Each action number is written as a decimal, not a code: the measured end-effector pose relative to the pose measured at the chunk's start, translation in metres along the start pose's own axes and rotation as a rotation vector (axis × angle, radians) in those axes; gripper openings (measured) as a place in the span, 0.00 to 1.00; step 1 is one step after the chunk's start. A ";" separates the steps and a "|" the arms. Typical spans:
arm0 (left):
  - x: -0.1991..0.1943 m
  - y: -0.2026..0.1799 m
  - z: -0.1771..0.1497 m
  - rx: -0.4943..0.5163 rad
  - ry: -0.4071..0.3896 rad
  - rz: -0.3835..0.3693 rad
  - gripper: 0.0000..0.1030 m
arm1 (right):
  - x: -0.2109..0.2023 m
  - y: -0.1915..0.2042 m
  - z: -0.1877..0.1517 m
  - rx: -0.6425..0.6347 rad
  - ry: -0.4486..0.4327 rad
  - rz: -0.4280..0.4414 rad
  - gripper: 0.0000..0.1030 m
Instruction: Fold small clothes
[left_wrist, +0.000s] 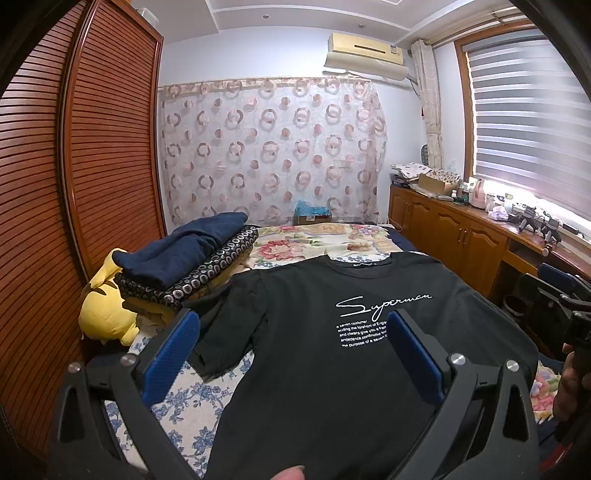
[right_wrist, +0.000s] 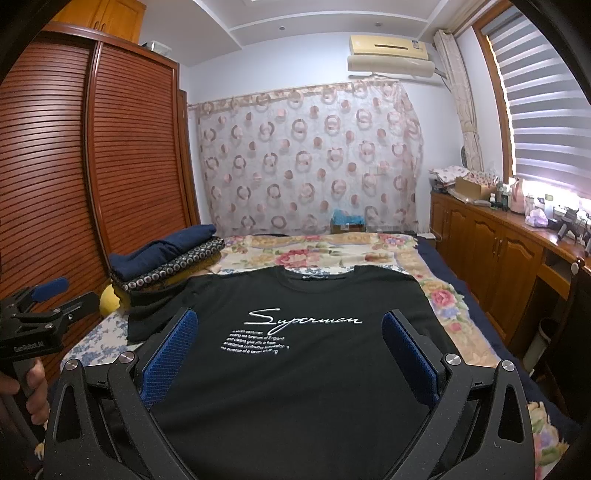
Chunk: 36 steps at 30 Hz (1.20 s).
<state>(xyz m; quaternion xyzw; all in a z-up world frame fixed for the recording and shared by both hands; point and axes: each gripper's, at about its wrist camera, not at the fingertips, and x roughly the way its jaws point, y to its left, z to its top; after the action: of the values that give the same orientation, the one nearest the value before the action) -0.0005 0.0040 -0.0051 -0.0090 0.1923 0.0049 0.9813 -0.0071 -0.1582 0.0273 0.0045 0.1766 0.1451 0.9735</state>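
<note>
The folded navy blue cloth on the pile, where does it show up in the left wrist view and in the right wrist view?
Left wrist view: folded navy blue cloth lies left of centre, topping the pile beside the wardrobe.
Right wrist view: it sits further left, above the black T-shirt sleeve.
Shared landmark: the T-shirt's white lettering.

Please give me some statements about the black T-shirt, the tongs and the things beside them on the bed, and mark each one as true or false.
1. The black T-shirt lies spread flat with its print facing up. True.
2. The left tongs are shut on a sleeve. False: they are open and hold nothing.
3. The right tongs are open. True.
4. The folded clothes lie right of the T-shirt. False: they lie on its left.
5. The T-shirt is already folded in half. False: both sleeves are still spread out.
</note>
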 end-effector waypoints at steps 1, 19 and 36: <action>0.000 0.000 0.000 -0.001 0.000 0.000 0.99 | 0.000 0.000 0.000 0.000 0.000 0.000 0.99; -0.004 -0.004 0.000 0.000 -0.008 -0.005 0.99 | 0.000 0.000 -0.001 0.000 0.001 0.000 0.99; -0.005 -0.004 0.000 0.000 -0.009 -0.004 0.99 | 0.000 0.001 -0.001 0.000 0.001 0.000 0.99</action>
<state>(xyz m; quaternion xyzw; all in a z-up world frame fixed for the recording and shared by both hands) -0.0046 -0.0005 -0.0031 -0.0093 0.1878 0.0027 0.9822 -0.0079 -0.1575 0.0266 0.0043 0.1771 0.1451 0.9734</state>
